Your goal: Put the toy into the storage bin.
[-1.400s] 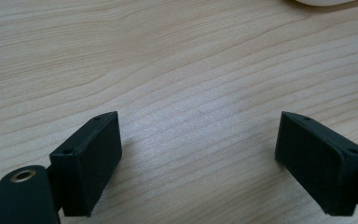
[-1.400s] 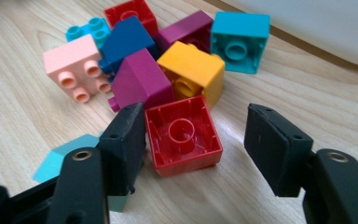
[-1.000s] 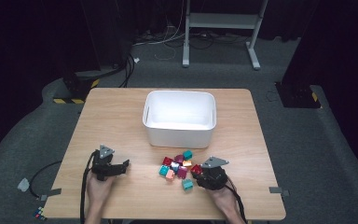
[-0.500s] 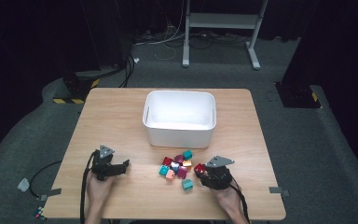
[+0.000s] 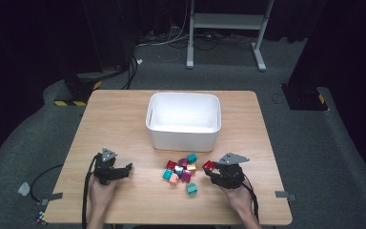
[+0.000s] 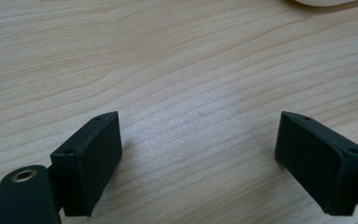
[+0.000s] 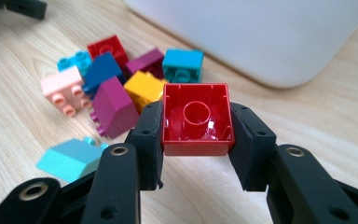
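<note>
A red brick (image 7: 196, 119) sits hollow side toward the camera between the black jaws of my right gripper (image 7: 196, 140), which is shut on it and holds it just above the wood. In the high view this gripper (image 5: 210, 168) and the red brick (image 5: 208, 165) are right of a small pile of coloured bricks (image 5: 180, 170). My left gripper (image 5: 124, 170) rests at the table's front left, away from the pile. Its jaws (image 6: 200, 158) stand wide open over bare wood with nothing between them.
A white bin (image 5: 183, 119) stands behind the pile at mid table; its wall (image 7: 261, 37) is close ahead of the right gripper. A lone teal brick (image 5: 191, 189) lies nearest the front edge. The wooden table (image 5: 124, 114) has free room left and right.
The right gripper has lifted a little and drawn slightly right, away from the pile, with the red brick in its jaws. The left gripper has stayed put.
</note>
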Demonstrator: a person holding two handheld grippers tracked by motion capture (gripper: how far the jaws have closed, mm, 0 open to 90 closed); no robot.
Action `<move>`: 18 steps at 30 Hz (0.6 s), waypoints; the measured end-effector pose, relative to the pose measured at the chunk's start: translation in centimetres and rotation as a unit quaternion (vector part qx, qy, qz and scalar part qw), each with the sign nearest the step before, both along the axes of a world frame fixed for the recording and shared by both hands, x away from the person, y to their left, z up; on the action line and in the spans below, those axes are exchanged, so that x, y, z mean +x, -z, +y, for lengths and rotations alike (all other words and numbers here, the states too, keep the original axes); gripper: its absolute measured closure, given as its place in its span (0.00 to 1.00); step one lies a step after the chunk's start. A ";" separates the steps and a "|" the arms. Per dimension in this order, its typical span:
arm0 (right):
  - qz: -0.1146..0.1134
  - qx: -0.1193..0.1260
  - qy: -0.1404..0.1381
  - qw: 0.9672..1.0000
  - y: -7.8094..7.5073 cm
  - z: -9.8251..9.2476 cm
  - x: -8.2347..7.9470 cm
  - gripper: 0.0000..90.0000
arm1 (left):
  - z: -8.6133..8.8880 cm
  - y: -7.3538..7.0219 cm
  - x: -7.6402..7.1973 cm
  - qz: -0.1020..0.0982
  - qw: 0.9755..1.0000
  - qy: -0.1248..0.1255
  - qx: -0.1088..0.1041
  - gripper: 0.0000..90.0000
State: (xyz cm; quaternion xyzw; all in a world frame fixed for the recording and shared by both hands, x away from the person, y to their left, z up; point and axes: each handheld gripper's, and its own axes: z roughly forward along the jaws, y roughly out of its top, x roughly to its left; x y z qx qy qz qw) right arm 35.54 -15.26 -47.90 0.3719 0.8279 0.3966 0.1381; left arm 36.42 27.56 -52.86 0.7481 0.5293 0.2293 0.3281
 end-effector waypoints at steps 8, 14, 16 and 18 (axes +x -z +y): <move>0.000 0.015 -0.003 1.000 -2.2 -0.7 0.9 0.65 | 0.0 0.0 0.0 0.001 1.000 0.000 -0.001 0.17; -0.013 0.033 -0.001 0.999 -4.6 -1.3 1.4 0.65 | 0.0 0.0 0.0 0.001 1.000 0.000 -0.001 0.17; -0.018 0.036 -0.002 0.999 -5.3 -1.4 1.7 0.65 | 0.0 0.0 0.0 0.001 1.000 0.000 -0.001 0.17; -0.020 0.041 0.000 0.999 -6.1 -1.5 1.9 0.65 | 0.0 0.0 0.0 0.000 1.000 0.000 -0.001 0.17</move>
